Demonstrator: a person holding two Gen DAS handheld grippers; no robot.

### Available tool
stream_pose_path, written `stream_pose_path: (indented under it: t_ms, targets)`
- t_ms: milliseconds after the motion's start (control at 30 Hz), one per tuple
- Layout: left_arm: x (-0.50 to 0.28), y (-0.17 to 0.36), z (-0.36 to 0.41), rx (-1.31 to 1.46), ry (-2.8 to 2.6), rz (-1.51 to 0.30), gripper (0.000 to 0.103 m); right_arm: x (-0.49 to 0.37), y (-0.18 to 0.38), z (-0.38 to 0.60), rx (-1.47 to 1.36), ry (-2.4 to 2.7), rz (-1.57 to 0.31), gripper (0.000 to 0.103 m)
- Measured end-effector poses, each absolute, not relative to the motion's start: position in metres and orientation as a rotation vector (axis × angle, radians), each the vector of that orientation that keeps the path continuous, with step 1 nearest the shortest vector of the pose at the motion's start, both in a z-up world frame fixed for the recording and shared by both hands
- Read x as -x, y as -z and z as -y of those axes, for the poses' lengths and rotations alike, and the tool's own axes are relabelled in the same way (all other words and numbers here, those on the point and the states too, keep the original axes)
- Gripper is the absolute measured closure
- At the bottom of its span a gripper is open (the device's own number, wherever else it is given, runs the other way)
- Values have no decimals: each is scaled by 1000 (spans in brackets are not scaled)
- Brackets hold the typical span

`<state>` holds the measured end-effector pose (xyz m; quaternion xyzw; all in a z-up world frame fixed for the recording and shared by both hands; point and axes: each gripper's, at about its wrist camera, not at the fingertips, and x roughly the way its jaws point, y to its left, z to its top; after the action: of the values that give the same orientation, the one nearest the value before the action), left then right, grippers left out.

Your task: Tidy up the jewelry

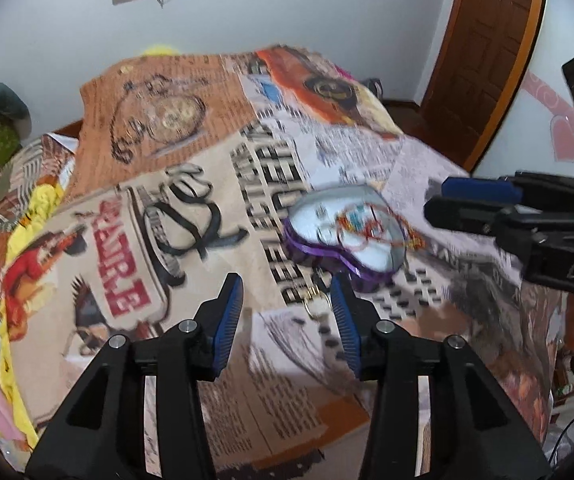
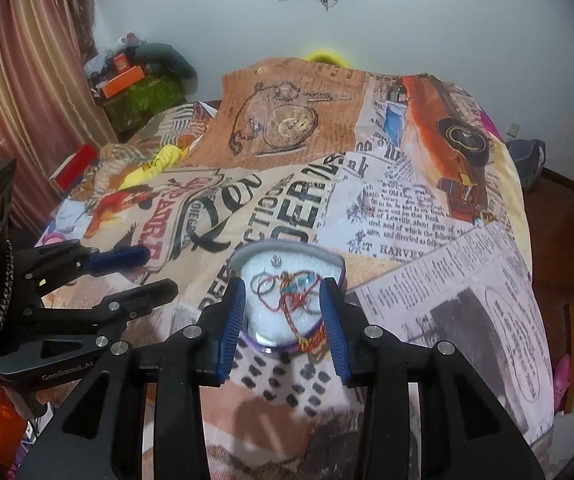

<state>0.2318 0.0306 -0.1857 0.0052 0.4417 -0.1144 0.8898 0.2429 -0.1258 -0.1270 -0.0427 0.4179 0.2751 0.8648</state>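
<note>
A heart-shaped purple box [image 1: 343, 236] with a white foam lining lies open on the printed bedspread [image 1: 191, 168]. Red and orange string bracelets [image 1: 367, 226] lie tangled in it. A small gold ring [image 1: 316, 303] lies on the bedspread just in front of the box, beside my left gripper's right finger. My left gripper [image 1: 287, 292] is open and empty above the bedspread. In the right wrist view the box [image 2: 287, 272] sits between the fingertips of my right gripper [image 2: 283, 294], which is open and empty over the bracelets [image 2: 295, 296].
The bed fills both views. A wooden door [image 1: 483, 52] stands at the right. Striped curtains [image 2: 27, 92] and a cluttered green-covered stand [image 2: 143, 96] are at the left. A yellow cloth [image 2: 155, 166] lies on the bed's left side.
</note>
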Motion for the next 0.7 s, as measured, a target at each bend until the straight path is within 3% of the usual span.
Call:
stream_pose_path:
  t_ms: [500, 633, 700]
  targets:
    - [-241, 226, -7, -21, 278, -997, 59, -220, 152, 137, 115, -562, -950, 68]
    - [-243, 232, -2, -58, 271, -986, 68, -217, 157, 135, 112, -571, -964, 68]
    - [-244, 233, -2, -64, 268, -981, 80, -217, 160, 133, 103, -576, -974, 68]
